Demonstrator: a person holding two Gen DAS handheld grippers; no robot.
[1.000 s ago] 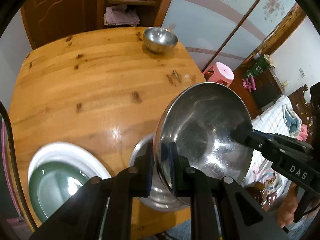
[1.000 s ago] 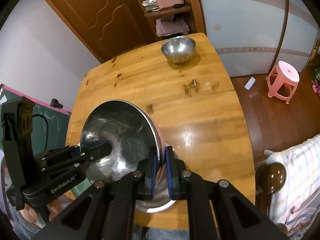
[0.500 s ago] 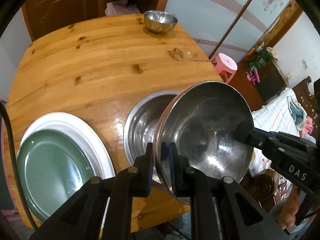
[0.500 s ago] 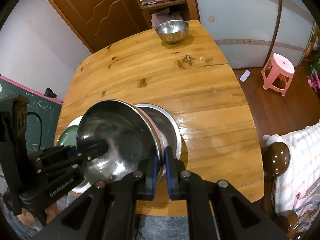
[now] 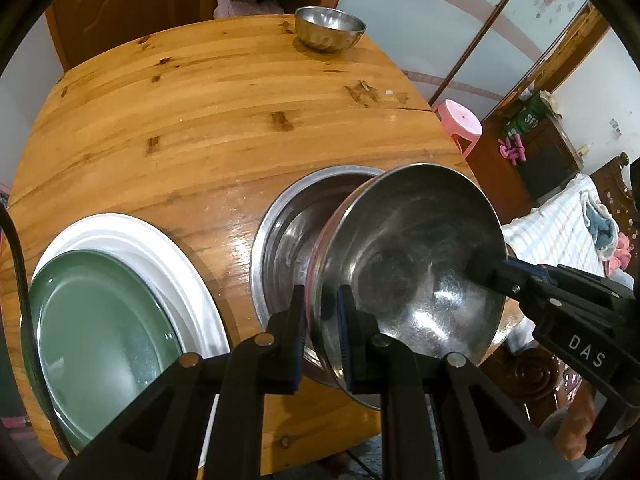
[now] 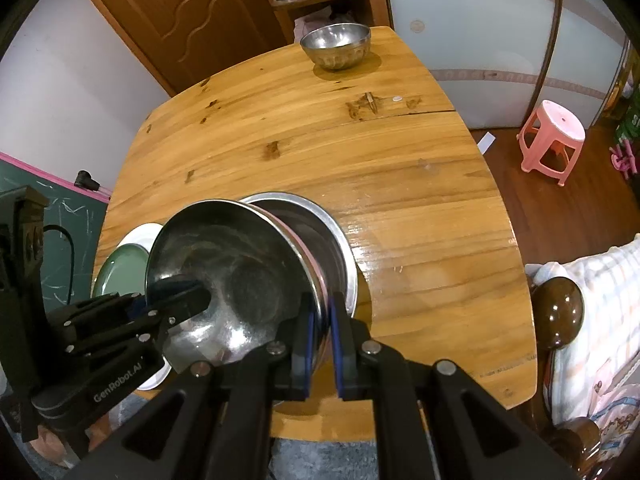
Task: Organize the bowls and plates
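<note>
Left wrist view: left gripper is clamped on the steel bowl rim at lower centre, tilted over the bigger basin, probably to nest it. Green plate sits in the white plate lower left. Right wrist view: right gripper pinches the opposite rim, likely for balance. Small bowl up top looks empty.

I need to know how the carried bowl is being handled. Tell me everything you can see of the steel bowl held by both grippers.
The held steel bowl is shiny bare metal, round, wide, empty, with a rolled rim. The left gripper and right gripper each pinch its rim on opposite sides. It hangs tilted over a second steel bowl standing on the wooden table; whether the two touch is unclear.
</note>
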